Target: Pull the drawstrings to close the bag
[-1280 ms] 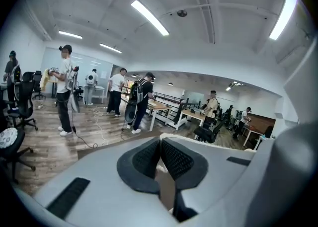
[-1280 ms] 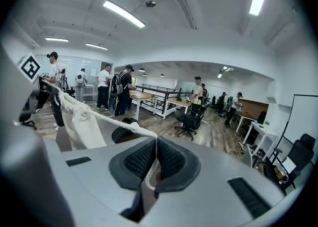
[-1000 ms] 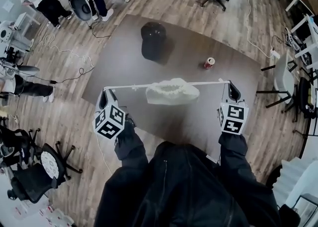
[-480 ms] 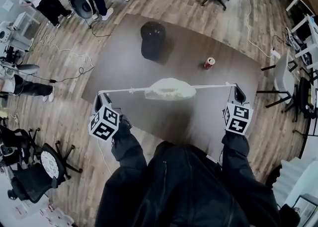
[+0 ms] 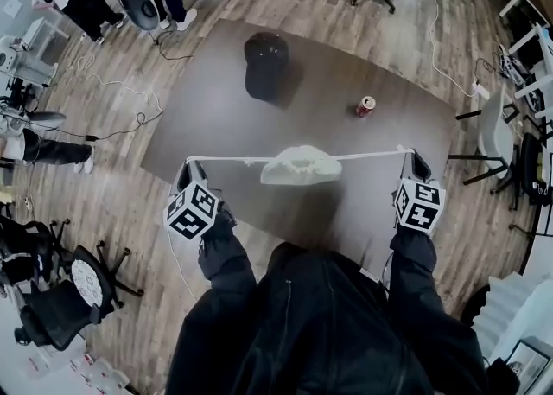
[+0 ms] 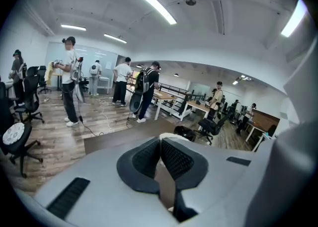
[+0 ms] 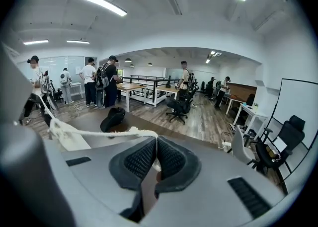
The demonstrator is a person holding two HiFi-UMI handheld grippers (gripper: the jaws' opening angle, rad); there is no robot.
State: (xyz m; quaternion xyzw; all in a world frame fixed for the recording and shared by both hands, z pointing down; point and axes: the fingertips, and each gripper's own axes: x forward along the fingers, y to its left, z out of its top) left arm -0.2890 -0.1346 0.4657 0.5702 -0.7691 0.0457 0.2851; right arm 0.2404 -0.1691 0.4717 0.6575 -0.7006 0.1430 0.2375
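Where the dark bench (image 5: pixel 216 108) spreads below, white bag (image 5: pixel 300 166) hangs over its near edge. Black cap (image 5: pixel 264 65) sits near the far edge. Left gripper (image 5: pixel 185 168) is clamped on the left drawstring (image 5: pixel 229 160), and right gripper (image 5: pixel 413 158) on the right drawstring (image 5: pixel 371 156). Both cords are taut. Red can (image 5: pixel 365 107) sits toward the right edge.

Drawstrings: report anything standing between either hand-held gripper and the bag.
Nothing visible does. The left hand-held gripper and the right hand-held gripper are each shut on a drawstring, and both run taut and bare to the bag. The cap and can lie farther back on the table.
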